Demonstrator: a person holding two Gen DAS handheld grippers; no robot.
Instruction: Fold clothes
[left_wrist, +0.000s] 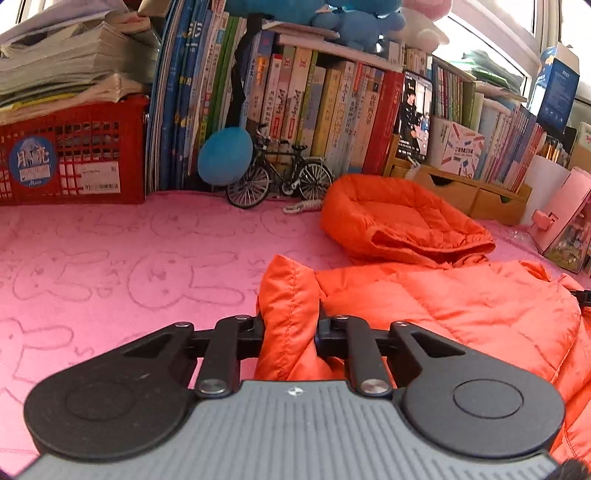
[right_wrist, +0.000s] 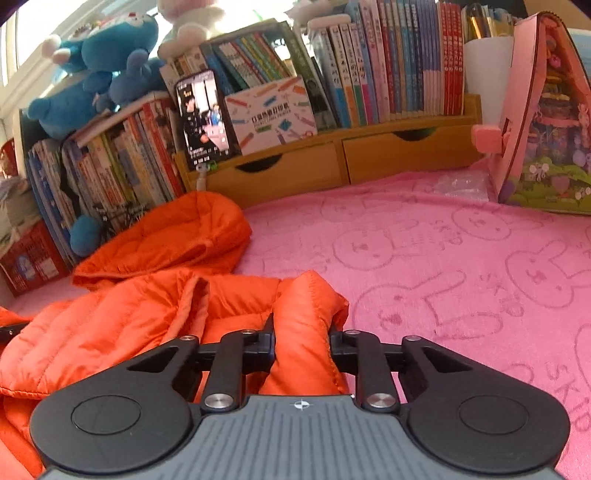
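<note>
Pinching bunched edges of the orange puffer jacket (left_wrist: 443, 295), left tongs (left_wrist: 290, 321) and right tongs (right_wrist: 302, 332) both hold fabric; it lies rumpled at lower frame, hood (right_wrist: 177, 236) spread, folding unfinished.

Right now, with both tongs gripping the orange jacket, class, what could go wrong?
The puffy orange jacket may slip from the left tongs or right tongs, since each pinches only a small bunch. A wide swing could topple the model bicycle behind.

orange quilted jacket (left_wrist: 443, 295) on pink, seemingly rabbit-patterned blanket (left_wrist: 129, 258).
</note>
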